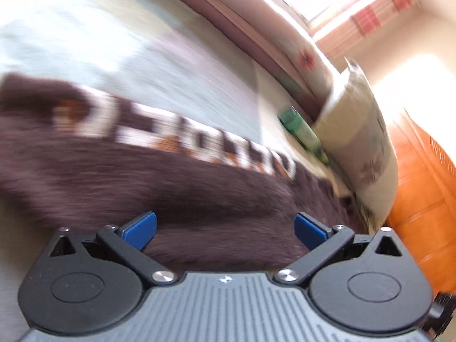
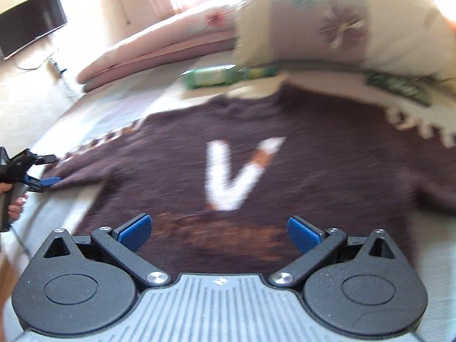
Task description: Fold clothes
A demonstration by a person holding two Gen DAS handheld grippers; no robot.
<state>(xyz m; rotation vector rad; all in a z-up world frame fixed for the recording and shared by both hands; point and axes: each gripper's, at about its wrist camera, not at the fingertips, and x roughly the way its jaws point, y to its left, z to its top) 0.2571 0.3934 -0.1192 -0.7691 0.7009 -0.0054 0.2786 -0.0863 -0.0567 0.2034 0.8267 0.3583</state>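
1 brown sweater [image 2: 176, 176], 2 grippers [image 1: 225, 228] [image 2: 219, 231] — 1 pillow [image 2: 336, 22], 1 folded quilt [image 2: 159, 48], 1 green packet [image 2: 211, 77].

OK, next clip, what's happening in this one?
A person holding a gripper in each hand is about to fold a dark brown knit sweater with a white V, spread flat on a bed. Both grippers are open and hold nothing. The left gripper is at the tip of one sleeve; the right gripper hovers over the hem. No fold is made yet. A floral pillow, a folded pink quilt and green packets lie beyond the sweater. Both views are motion-blurred.
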